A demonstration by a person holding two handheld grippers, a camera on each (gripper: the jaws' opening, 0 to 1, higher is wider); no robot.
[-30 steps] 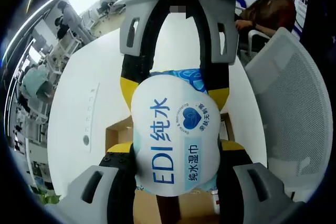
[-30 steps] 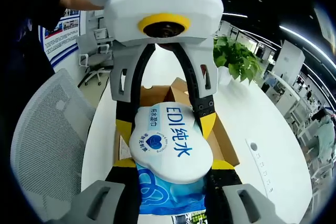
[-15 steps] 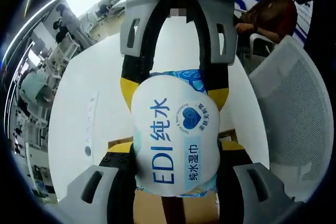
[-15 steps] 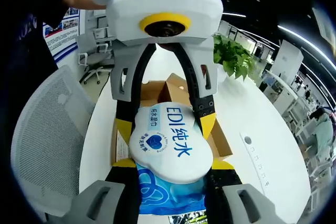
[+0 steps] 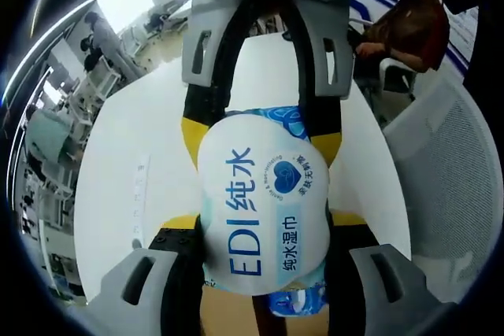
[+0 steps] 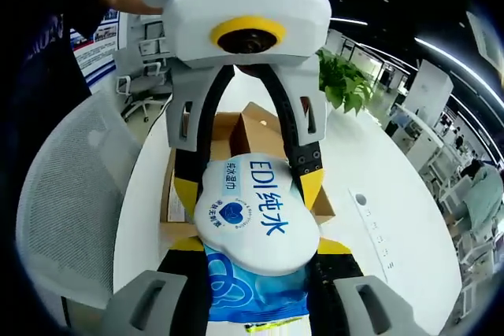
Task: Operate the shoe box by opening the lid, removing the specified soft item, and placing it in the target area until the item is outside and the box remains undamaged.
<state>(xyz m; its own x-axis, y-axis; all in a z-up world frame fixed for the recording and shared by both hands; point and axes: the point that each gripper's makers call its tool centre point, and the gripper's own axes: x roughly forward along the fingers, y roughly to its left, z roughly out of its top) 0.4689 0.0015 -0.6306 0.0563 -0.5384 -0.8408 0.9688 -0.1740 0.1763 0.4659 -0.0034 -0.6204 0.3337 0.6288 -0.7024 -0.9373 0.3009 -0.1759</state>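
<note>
A soft white and blue wet wipes pack [image 5: 264, 202] printed "EDI" hangs in the air between both grippers. My left gripper [image 5: 264, 222] is shut on its near end, jaws pressed on either side. My right gripper [image 5: 260, 138] comes in from the top of the left gripper view and clamps the far end. In the right gripper view the pack [image 6: 256, 214] sits in my right gripper [image 6: 258, 245], with the left gripper [image 6: 248, 186] facing it from above. Beyond the pack, the brown cardboard shoe box [image 6: 244, 127] stands open on the white table [image 6: 378, 234].
A grey mesh chair [image 6: 71, 186] stands at the table's edge, also as the chair [image 5: 441, 194]. A recessed socket strip [image 6: 366, 218] lies in the tabletop. A potted plant [image 6: 346, 84] is at the far end. A person's hand [image 5: 402, 21] holds the right gripper.
Both grippers have moved together with the pack away from the shoe box, which now looks smaller and farther. The hold on the pack is the same.
</note>
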